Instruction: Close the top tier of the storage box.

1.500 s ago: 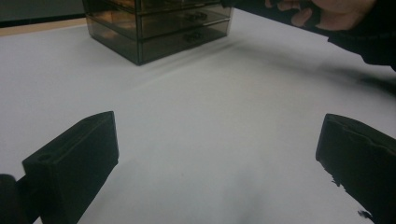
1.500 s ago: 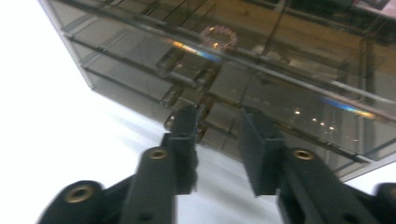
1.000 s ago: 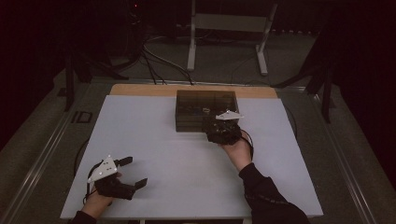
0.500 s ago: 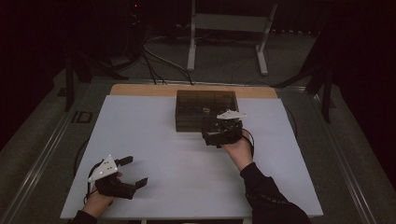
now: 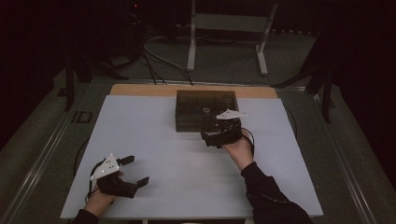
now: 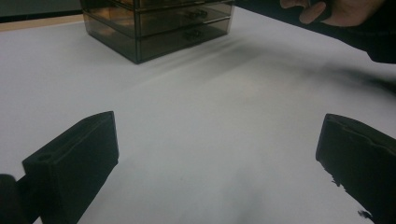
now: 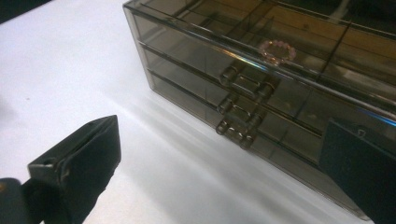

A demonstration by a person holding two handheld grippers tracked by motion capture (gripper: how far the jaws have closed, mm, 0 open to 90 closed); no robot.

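A smoky see-through drawer box [image 5: 196, 105] stands at the back middle of the white table [image 5: 154, 140]. In the right gripper view the drawer box [image 7: 196, 60] shows three shut drawers with handles [image 7: 246, 82], and a pink bead ring [image 7: 278, 50] lies in its top tray. My right gripper [image 5: 218, 128] sits just in front of the box. Its jaws have just been opening and now stand wide with nothing between them [image 7: 224, 172]. My left gripper [image 5: 136, 170] rests open near the front left corner, with bare table between its jaws [image 6: 217, 163]. The box [image 6: 159, 28] is far ahead of it.
A wooden strip [image 5: 140, 89] runs along the table's back edge. Behind it a metal stand [image 5: 224, 23] and cables [image 5: 159, 58] are on the floor. The person's right hand [image 6: 336, 9] shows in the left gripper view.
The right gripper's jaws have spread apart in front of the drawer box. The left gripper has stayed where it was.
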